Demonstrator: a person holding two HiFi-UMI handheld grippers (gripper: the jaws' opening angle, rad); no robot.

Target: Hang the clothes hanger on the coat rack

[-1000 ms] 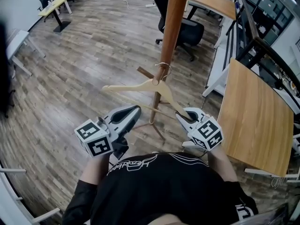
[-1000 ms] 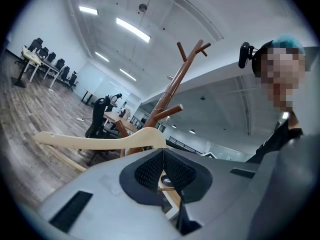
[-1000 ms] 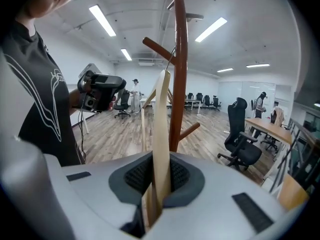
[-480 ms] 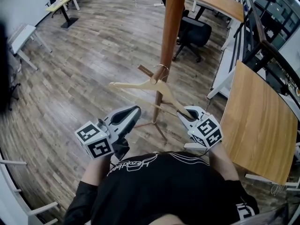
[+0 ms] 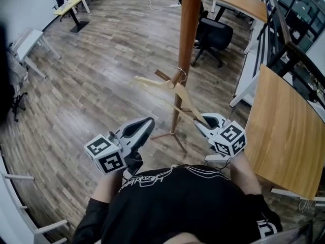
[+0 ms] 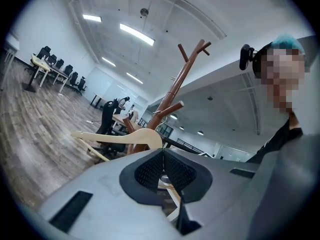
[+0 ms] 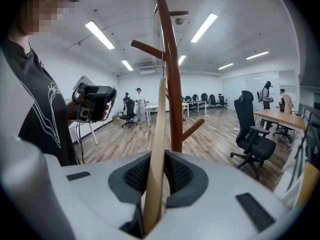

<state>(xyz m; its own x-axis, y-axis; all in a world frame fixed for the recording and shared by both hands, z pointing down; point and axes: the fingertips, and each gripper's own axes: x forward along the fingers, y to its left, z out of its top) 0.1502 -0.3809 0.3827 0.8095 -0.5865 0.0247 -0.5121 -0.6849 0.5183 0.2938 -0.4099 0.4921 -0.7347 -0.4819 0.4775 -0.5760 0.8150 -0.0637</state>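
The wooden hanger (image 5: 175, 90) hangs tilted beside the brown coat rack pole (image 5: 189, 29). Its metal hook (image 5: 179, 71) sits at a short peg (image 5: 162, 76) close to the pole. My right gripper (image 5: 201, 120) is shut on the end of the hanger's near arm. In the right gripper view that arm (image 7: 157, 144) runs up between the dark pads (image 7: 179, 174), with the pole (image 7: 171, 84) just behind it. My left gripper (image 5: 147, 122) is shut and holds nothing, left of the rack's foot. The hanger (image 6: 117, 136) and rack (image 6: 172, 96) lie beyond its pads (image 6: 172, 171).
A wooden table (image 5: 284, 126) stands close on the right. A black office chair (image 5: 213, 34) is behind the rack. The rack's legs (image 5: 175, 136) spread on the wood floor between the grippers. Desks and chairs (image 5: 71, 4) stand at the far left.
The hanger's free arm has swung in toward the pole, with the hook staying at the peg. Both grippers have kept about their places.
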